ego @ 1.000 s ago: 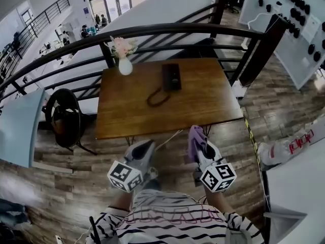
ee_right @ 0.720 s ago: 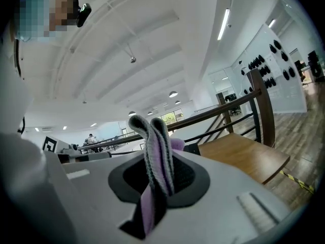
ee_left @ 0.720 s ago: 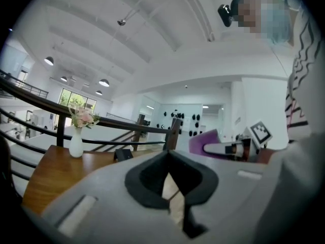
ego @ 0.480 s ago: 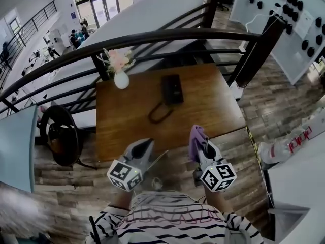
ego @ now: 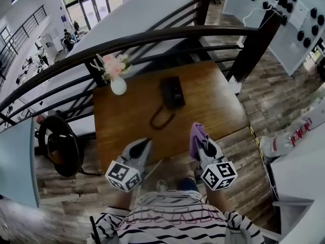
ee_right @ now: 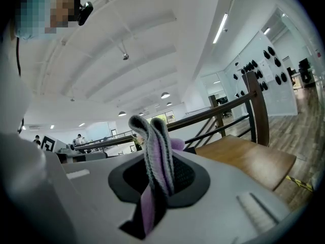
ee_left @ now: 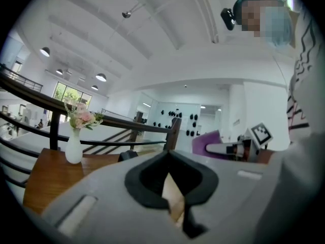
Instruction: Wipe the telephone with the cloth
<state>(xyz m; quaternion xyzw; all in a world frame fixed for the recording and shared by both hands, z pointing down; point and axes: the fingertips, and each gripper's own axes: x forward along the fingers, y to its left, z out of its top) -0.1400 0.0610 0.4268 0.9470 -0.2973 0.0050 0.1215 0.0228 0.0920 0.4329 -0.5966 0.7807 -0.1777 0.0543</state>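
Observation:
A black telephone (ego: 171, 92) lies at the far middle of the brown wooden table (ego: 218, 105), its coiled cord (ego: 161, 118) trailing toward me. In the left gripper view the telephone (ee_left: 128, 155) shows as a dark shape just beyond the jaws. My right gripper (ego: 199, 136) is shut on a purple cloth (ego: 196, 132) that sticks up between its jaws (ee_right: 155, 149). It hovers at the table's near edge, well short of the telephone. Beside it on the left, my left gripper (ego: 146, 143) is shut with nothing in it (ee_left: 170, 159).
A white vase of pink flowers (ego: 117, 83) stands at the table's far left corner. A dark railing (ego: 152, 37) runs behind the table. A black round chair (ego: 58, 141) stands left of it, and a white board with black knobs (ego: 289, 9) is at the right.
The table has come closer to me across the frames. Both grippers' tips now reach its near edge. Both stay shut, the right one still holding the cloth.

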